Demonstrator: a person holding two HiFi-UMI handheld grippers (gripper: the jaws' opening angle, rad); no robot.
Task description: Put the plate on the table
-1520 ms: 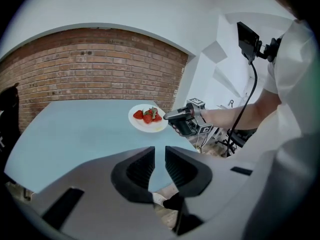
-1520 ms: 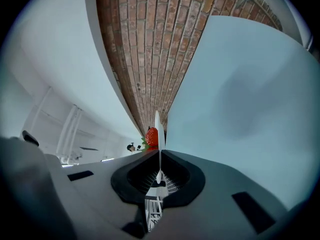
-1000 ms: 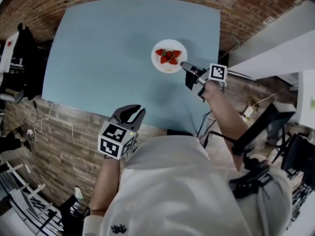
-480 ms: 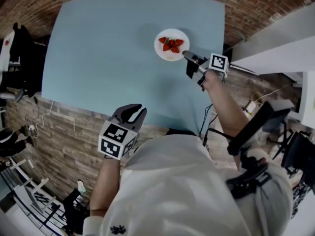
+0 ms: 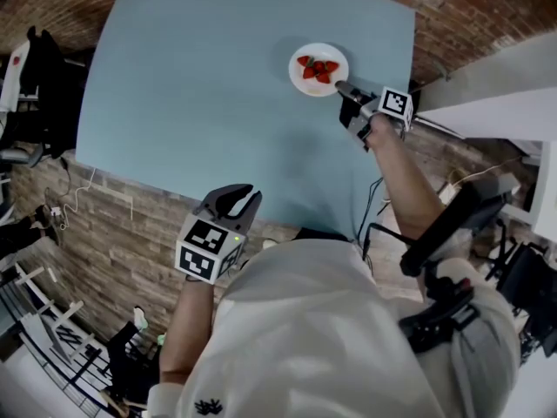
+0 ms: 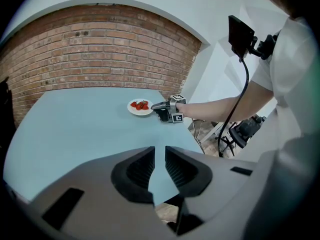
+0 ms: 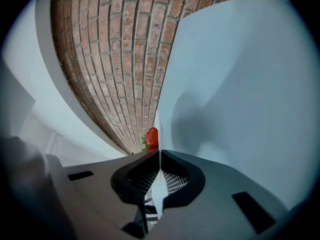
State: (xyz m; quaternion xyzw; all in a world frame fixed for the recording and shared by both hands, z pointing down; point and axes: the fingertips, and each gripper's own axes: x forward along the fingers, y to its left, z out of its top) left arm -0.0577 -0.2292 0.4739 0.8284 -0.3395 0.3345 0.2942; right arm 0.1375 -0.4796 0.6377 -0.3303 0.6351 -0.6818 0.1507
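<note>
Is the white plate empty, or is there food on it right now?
Not empty. Several red strawberries lie on the white plate, which the right gripper grips by its rim.

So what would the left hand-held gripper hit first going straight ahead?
Likely the right hand-held gripper gripping the plate, after crossing the table; depth is hard to judge.

Right arm outstretched, right claw point(image 5: 340, 86) pinching plate point(image 5: 318, 50), left claw point(image 5: 247, 197) ajar, empty
</note>
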